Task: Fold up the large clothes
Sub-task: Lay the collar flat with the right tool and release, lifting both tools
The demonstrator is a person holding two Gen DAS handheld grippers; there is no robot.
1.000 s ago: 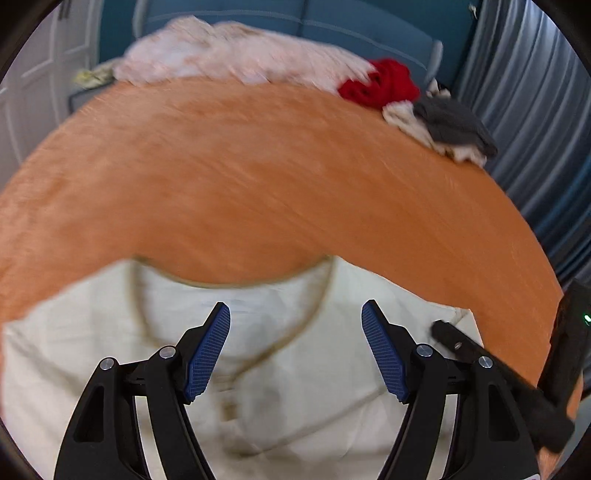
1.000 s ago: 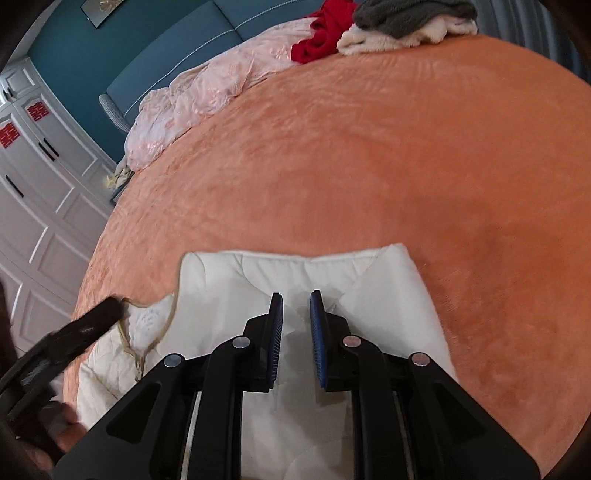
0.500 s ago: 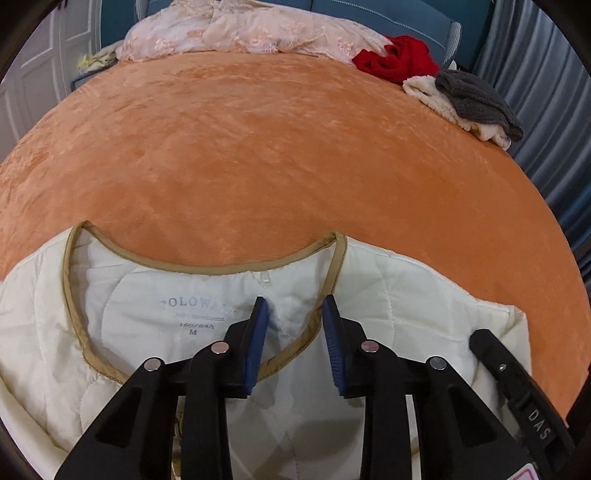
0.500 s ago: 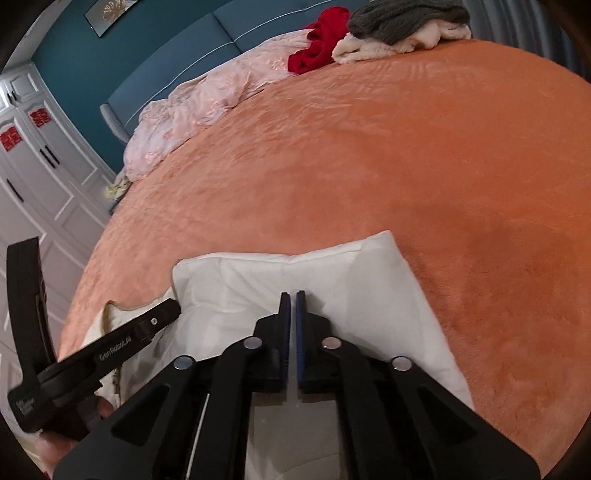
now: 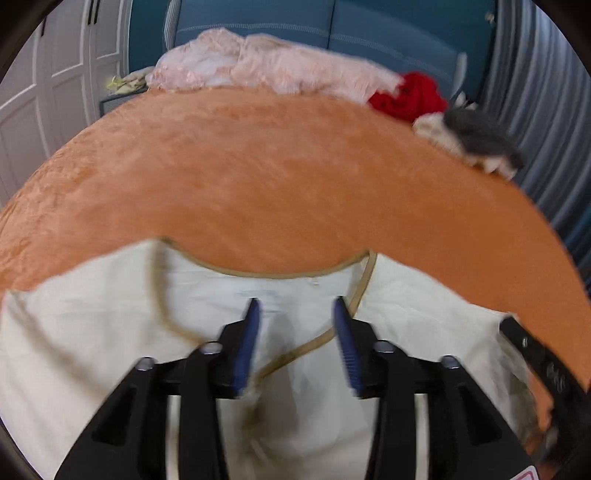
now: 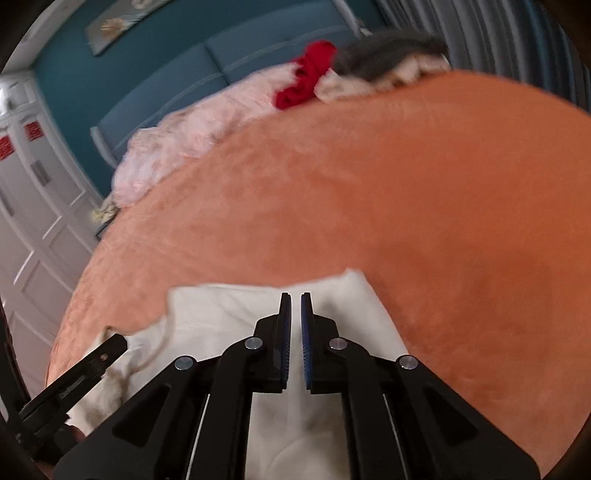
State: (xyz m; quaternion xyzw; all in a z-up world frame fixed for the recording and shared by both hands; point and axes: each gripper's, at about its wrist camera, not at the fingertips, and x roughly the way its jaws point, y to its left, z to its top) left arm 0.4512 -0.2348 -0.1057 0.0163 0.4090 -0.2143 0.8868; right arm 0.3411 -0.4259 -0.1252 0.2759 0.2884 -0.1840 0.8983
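Note:
A cream quilted jacket (image 5: 92,332) with tan neckline trim lies flat on the orange bedspread (image 5: 277,177). My left gripper (image 5: 295,314) is open, its blue pads above the collar and neck label, holding nothing. In the right wrist view the jacket's folded right part (image 6: 229,314) lies under my right gripper (image 6: 295,299), whose jaws stand almost together with a thin gap and no cloth visible between them. The other gripper's black body shows at the right edge of the left wrist view (image 5: 543,369) and the left edge of the right wrist view (image 6: 74,380).
At the far edge of the bed lie a pink lace garment (image 5: 266,62), a red garment (image 5: 410,96) and a grey and cream pile (image 5: 472,140). A blue headboard (image 5: 332,29) is behind. White cabinet doors (image 6: 33,229) stand left, grey curtains (image 5: 546,92) right.
My left gripper opened wider and lifted back from the collar. My right gripper, fully closed half a second ago, now shows a thin gap. Both views are blurred by motion.

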